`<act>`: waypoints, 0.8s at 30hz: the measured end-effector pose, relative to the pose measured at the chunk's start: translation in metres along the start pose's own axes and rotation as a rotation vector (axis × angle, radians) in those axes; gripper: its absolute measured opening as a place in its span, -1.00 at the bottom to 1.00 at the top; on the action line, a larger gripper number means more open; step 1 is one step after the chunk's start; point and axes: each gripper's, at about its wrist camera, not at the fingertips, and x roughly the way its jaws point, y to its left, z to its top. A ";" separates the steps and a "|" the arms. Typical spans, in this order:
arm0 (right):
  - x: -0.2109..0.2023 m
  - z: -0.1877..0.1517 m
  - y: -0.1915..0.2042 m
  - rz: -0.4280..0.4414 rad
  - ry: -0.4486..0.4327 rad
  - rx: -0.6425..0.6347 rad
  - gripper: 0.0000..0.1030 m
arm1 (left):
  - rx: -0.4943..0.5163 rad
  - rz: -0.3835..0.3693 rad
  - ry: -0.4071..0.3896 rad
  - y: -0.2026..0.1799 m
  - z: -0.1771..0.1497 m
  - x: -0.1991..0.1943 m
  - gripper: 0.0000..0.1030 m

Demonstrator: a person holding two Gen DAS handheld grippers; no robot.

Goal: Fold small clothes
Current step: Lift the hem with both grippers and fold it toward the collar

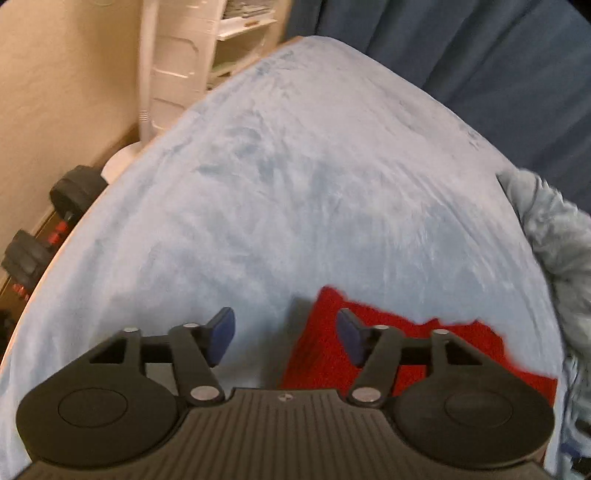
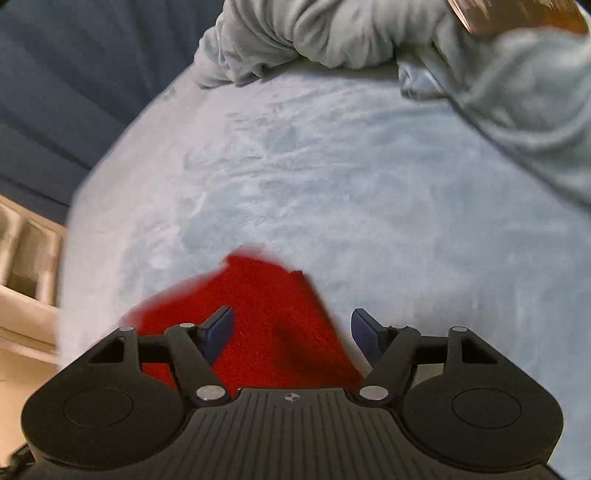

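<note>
Two grippers hang over a pale blue fleece blanket spread across the surface; the left gripper has its blue pads spread wide with nothing pinched between them; the right gripper is likewise spread and holds nothing. One red knitted garment lies flat on the blanket beneath both tools; in the left wrist view it sits under the right-hand pad and runs off to the right; in the right wrist view it lies between the pads. A crumpled grey-blue cloth is bunched at the blanket's far edge.
</note>
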 end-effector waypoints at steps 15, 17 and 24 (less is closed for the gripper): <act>0.063 -0.019 0.020 -0.016 -0.137 -0.303 0.20 | 0.261 0.046 0.006 -0.049 -0.037 0.038 0.49; 0.071 -0.020 0.027 -0.023 -0.118 -0.347 -0.73 | 0.329 0.045 -0.012 -0.058 -0.038 0.039 -0.87; -0.004 -0.021 0.043 0.149 -0.239 -0.341 -0.76 | 0.277 0.003 -0.157 -0.042 -0.023 -0.025 -0.89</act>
